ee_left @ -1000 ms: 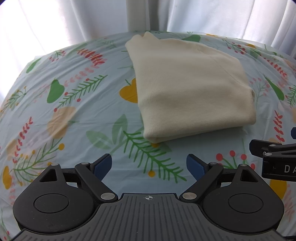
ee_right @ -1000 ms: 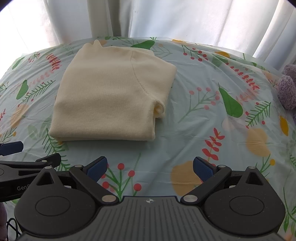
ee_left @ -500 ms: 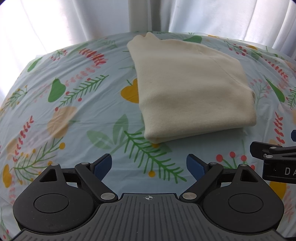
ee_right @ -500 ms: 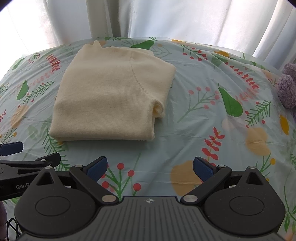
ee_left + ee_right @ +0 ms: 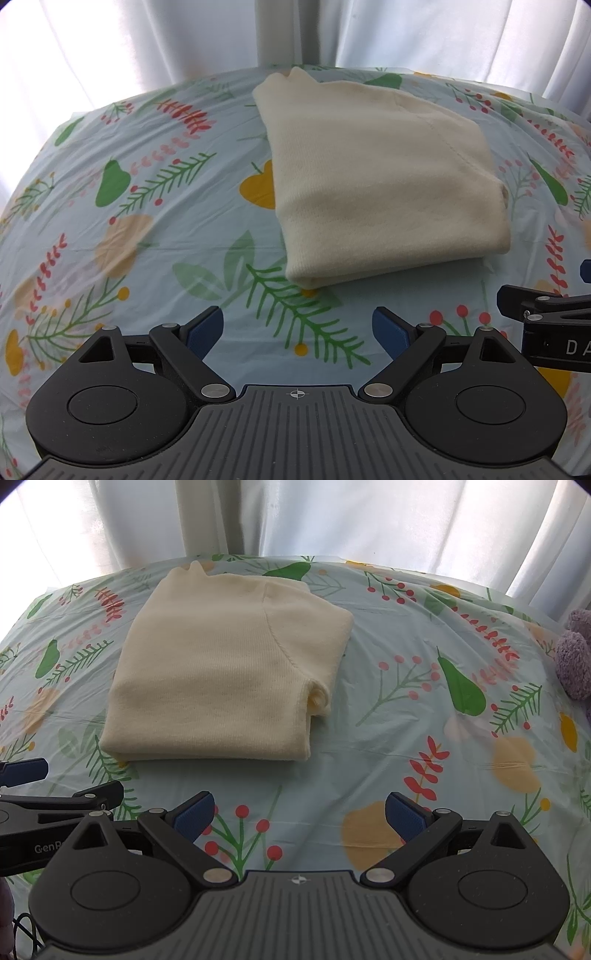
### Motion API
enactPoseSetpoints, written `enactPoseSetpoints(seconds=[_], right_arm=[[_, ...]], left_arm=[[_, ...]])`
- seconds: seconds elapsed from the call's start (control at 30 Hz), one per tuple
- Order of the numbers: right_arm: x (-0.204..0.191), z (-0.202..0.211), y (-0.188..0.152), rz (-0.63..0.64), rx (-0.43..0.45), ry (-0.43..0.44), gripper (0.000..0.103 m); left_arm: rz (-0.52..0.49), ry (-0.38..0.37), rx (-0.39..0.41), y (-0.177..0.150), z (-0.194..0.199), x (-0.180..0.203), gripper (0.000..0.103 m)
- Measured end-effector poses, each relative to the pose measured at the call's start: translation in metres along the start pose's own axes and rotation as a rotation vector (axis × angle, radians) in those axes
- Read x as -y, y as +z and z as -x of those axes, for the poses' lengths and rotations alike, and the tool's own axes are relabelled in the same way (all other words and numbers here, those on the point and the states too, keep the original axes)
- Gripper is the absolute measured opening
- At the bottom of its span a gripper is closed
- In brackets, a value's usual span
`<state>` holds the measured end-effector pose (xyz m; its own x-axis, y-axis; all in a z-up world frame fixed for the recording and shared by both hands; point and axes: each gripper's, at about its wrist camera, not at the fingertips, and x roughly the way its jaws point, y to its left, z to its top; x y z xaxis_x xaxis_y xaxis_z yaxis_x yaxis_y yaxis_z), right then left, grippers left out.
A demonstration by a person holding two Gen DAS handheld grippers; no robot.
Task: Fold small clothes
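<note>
- Both sets of jaws stand spread wide with nothing between them: the left gripper (image 5: 297,328) and the right gripper (image 5: 300,810) each sit low in the middle of their own frame, blue pads well apart, over bare tablecloth (image 5: 155,236).
- The task's thing, a cream sweater (image 5: 225,679), lies folded into a compact stack in the upper left of the right wrist view and the upper centre-right of the left wrist view, clear of both grippers.
- Its near edge looks thick and layered, and a bit of sleeve or cuff bulges out at the right side of the stack.
- Judging by that, the fold looks finished or nearly so, and the hands are off the cloth.
- A next move would likely be tucking the bulging bit in, or reaching for another garment; a purple fuzzy thing (image 5: 574,657) shows at the right edge.
</note>
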<state>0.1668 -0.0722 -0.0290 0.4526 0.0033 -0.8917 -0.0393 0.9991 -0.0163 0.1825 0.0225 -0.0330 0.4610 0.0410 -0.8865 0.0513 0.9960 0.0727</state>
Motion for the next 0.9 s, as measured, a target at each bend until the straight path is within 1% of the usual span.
enactPoseSetpoints(seconds=[0.43,0.9], right_arm=[[0.0011,0.0018,0.0001,0.005,0.005,0.005,0.099],[0.0022,0.002,-0.0003,0.007,0.006,0.005,0.099]], left_arm=[[-0.009,0.002,0.012,-0.0007,0.0022,0.0016,0.092],[-0.021,-0.013,0.022,-0.0011,0.0029,0.0031,0.092]])
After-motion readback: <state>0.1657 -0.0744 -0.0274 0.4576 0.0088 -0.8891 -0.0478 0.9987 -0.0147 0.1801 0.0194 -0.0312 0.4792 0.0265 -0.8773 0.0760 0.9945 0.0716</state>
